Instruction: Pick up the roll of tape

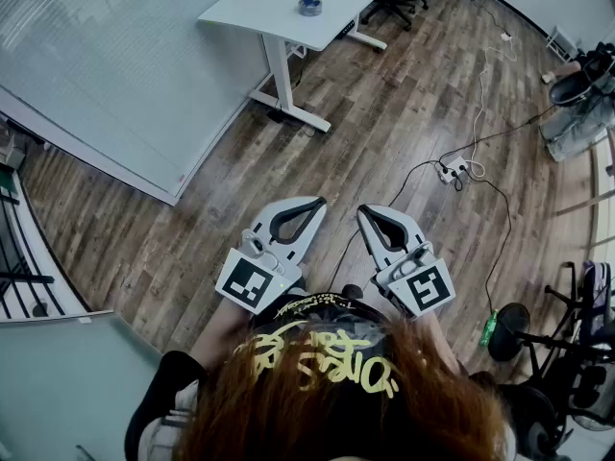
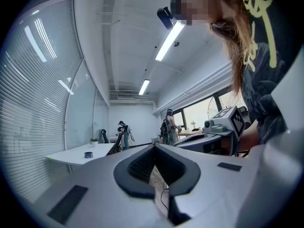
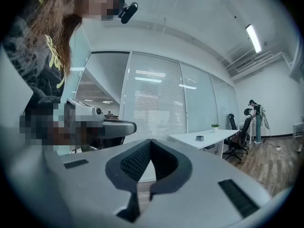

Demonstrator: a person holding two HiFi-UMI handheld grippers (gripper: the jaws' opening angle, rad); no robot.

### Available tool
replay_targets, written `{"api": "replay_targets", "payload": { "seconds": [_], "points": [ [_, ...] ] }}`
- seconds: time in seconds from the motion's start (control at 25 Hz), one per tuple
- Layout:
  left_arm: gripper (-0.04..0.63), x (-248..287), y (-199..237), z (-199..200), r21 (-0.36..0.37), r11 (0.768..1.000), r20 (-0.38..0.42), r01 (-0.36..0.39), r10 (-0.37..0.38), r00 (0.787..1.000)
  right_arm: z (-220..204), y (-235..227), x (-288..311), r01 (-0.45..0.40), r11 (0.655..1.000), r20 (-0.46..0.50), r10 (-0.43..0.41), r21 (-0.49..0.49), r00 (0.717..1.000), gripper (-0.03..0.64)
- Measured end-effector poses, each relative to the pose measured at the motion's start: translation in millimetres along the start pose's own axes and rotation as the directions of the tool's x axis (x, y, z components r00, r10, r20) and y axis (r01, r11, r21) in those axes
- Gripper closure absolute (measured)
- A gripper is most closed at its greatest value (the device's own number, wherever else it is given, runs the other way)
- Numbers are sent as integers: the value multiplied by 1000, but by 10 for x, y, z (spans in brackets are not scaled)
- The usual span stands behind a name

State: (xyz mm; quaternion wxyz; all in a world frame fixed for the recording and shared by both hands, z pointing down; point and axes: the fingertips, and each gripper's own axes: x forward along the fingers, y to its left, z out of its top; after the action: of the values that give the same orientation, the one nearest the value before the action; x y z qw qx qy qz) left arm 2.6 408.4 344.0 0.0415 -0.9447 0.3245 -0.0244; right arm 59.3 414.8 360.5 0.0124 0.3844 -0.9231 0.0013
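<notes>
Wood-plank floor (image 1: 384,113), glass wall (image 1: 115,56) with blinds, pretty bare office from where I'm standing. The roll of tape (image 1: 308,7) is lying flat by itself on a white desk (image 1: 252,12) at the far side of the room, near the desk's middle with nothing else close to it on the top. It's well apart from the person, with a whole stretch of floor in between.

Both tools are held level out in front of the chest, side by side. The left gripper (image 1: 315,203) is clenched with nothing in it, and the right gripper (image 1: 364,210) is also squeezed together and empty. So I'd say the pick hasn't really started, it's just the walk-up.

What I'd worry about:
- The power strip (image 1: 452,171) and its cables (image 1: 485,84) snake across the floor off to the person's right. Drift that way while watching the desk and it's a trip.
- The jaws need to open before they get to the roll. Coming in clenched would just shove it across that smooth top, maybe off the edge.
- The roll is low and flat, so a level approach could ride over it or clip only the rim. It probably needs a downward tilt.
</notes>
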Motion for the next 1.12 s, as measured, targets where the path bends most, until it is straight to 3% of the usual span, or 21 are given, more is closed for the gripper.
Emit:
{"api": "replay_targets", "payload": {
  "seconds": [0.56, 0.76, 0.84, 0.92, 0.96, 1.12],
  "points": [
    [606, -65, 55, -44, -13, 1000, 2, -7, 7, 1000, -38, 54, 64, 5, 1000, -13, -5, -2, 1000, 614],
    [604, -109, 129, 25, -78, 994, 53, -75, 79, 995, 29, -56, 2, 59, 996, 41, -62, 62, 997, 614],
    [510, -164, 257, 33, -100, 990, 69, -101, 108, 992, 72, -151, 23, 127, 989, 75, -132, 70, 988, 579],
    [309, -197, 406, -2, -122, 986, 69, -117, 126, 990, 86, -258, 72, 199, 978, 88, -204, 70, 975, 419],
    [253, -213, 482, -26, -136, 982, 67, -129, 139, 988, 83, -299, 101, 225, 972, 88, -231, 71, 969, 344],
    [206, -281, 680, -48, -163, 973, 71, -166, 179, 981, 55, -329, 212, 254, 964, 76, -260, 82, 963, 293]
  ]
}}
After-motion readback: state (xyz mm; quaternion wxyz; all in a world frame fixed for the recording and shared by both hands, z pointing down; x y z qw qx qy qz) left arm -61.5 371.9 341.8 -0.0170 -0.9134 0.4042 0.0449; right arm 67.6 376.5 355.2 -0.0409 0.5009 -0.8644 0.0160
